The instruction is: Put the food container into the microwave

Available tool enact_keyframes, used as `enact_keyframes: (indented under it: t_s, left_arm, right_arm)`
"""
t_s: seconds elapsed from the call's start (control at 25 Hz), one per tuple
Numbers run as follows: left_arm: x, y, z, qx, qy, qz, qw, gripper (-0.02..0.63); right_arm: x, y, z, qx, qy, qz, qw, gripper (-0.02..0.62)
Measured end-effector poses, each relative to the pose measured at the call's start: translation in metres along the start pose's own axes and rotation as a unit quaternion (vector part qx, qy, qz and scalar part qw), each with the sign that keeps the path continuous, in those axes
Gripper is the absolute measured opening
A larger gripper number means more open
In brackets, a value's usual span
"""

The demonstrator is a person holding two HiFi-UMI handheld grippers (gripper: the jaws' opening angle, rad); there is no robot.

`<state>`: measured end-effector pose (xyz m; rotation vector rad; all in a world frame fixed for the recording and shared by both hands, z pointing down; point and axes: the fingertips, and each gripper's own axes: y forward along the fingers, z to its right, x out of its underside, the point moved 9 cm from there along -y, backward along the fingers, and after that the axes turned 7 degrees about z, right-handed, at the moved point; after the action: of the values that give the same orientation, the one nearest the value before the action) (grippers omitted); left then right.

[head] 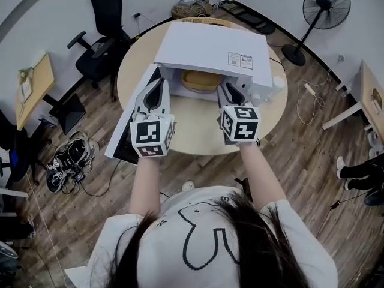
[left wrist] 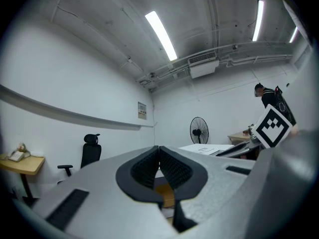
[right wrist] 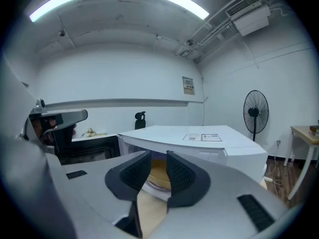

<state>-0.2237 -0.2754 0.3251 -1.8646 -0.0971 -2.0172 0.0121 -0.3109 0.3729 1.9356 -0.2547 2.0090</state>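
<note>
- Container (head: 201, 80): a tan, shallow dish sitting inside the microwave (head: 210, 44), about mid-cavity, touching neither claw.
- The microwave stands toward the table's (head: 198, 131) far edge. Its door (head: 129, 116) is swung wide open to the left, reaching out past the table's left edge.
- Both bare forearms stretch straight forward from the person, roughly parallel. The claws are level with each other over the table's middle, and their marker cubes lie toward the near edge.
- Left claw (head: 159, 84) points at the left side of the opening, close beside the door's hinge end. In its own view the left claw (left wrist: 159, 151) has its dark ribbed pads pressed together at the tips, with nothing between them.
- Right claw (head: 227, 89) points at the right side of the opening. In its own view the right claw (right wrist: 158, 158) has its pads parted by a narrow gap and grips nothing.
- Through that gap the container (right wrist: 158, 174) shows ahead, inside the cavity beyond the tips and clear of the pads.
- The container lies between the two claws' lines, somewhat nearer the right one and deeper in than either tip.
- A fan (head: 324, 8) stands on the floor beyond the table's far right edge, and an office chair (head: 102, 35) beyond its far left edge.
</note>
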Motion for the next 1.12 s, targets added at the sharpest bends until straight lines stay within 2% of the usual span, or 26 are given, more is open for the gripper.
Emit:
enact_keyframes:
  t_s: [0.2, 0.44, 0.64, 1.04, 1.12]
  left_arm:
    - [-0.01, -0.002, 0.002, 0.014, 0.01, 0.013, 0.9998, 0.009]
    - [-0.023, -0.006, -0.001, 0.019, 0.002, 0.029, 0.9994, 0.009]
    - [-0.03, -0.005, -0.001, 0.025, 0.007, 0.043, 0.9988, 0.009]
    - [-0.039, -0.004, 0.002, 0.045, 0.019, 0.052, 0.9974, 0.009]
    - [-0.043, -0.003, 0.003, 0.048, 0.031, 0.053, 0.9969, 0.009]
  right_arm:
    - [-0.015, -0.018, 0.001, -0.011, -0.014, 0.012, 1.0, 0.086]
    - [-0.034, -0.044, -0.005, -0.014, -0.038, 0.038, 0.998, 0.044]
    - [-0.05, -0.059, -0.004, 0.0, -0.065, 0.07, 0.995, 0.034]
    - [-0.078, -0.091, 0.003, -0.013, -0.111, 0.127, 0.986, 0.028]
    - [-0.081, -0.095, 0.007, -0.011, -0.112, 0.133, 0.985, 0.028]
